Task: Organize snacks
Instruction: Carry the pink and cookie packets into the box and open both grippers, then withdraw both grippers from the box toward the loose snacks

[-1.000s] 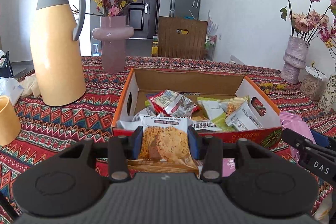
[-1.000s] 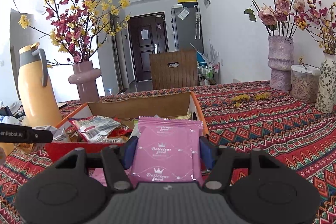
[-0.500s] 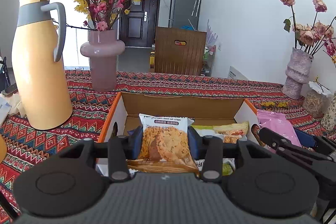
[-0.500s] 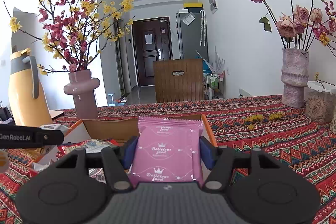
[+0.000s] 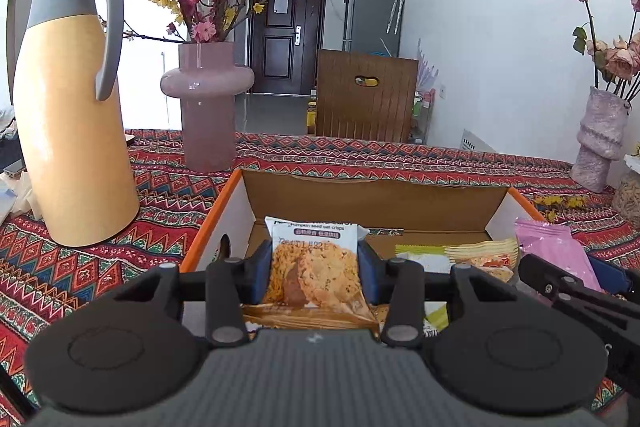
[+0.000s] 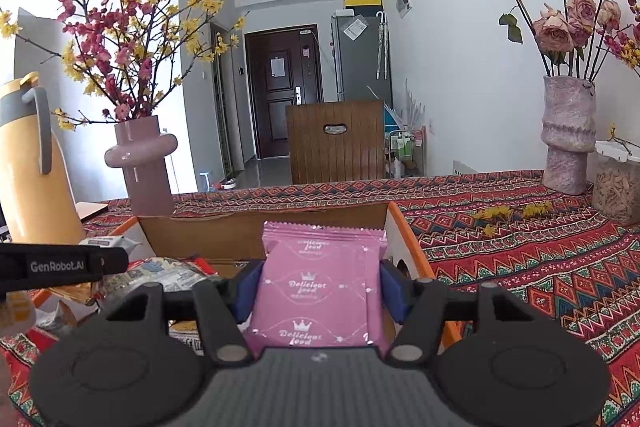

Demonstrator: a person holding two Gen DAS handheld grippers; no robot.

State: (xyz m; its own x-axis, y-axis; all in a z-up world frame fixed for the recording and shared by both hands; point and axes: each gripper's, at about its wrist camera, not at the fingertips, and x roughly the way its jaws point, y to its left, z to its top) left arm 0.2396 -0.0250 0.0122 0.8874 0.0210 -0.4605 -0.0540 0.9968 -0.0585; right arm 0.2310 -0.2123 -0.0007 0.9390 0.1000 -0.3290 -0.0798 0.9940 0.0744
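Note:
My left gripper [image 5: 316, 269] is shut on a pumpkin seed oat crisp packet [image 5: 314, 267] and holds it over the near left part of an open cardboard box [image 5: 372, 195] with orange edges. My right gripper [image 6: 320, 287] is shut on a pink snack packet [image 6: 318, 287] and holds it over the box's [image 6: 260, 227] right part. The pink packet [image 5: 554, 251] and the right gripper also show at the right in the left wrist view. Several snack packets [image 5: 472, 255] lie inside the box. The left gripper's side [image 6: 60, 265] shows at the left of the right wrist view.
A yellow thermos jug [image 5: 76, 115] and a pink vase with blossoms [image 5: 208, 103] stand left and behind the box. A textured vase with roses [image 6: 568, 135] and a jar [image 6: 618, 183] stand at the far right. A patterned red cloth [image 6: 540, 251] covers the table.
Both grippers have moved forward with their packets, from in front of the box to over it. Both stay shut.

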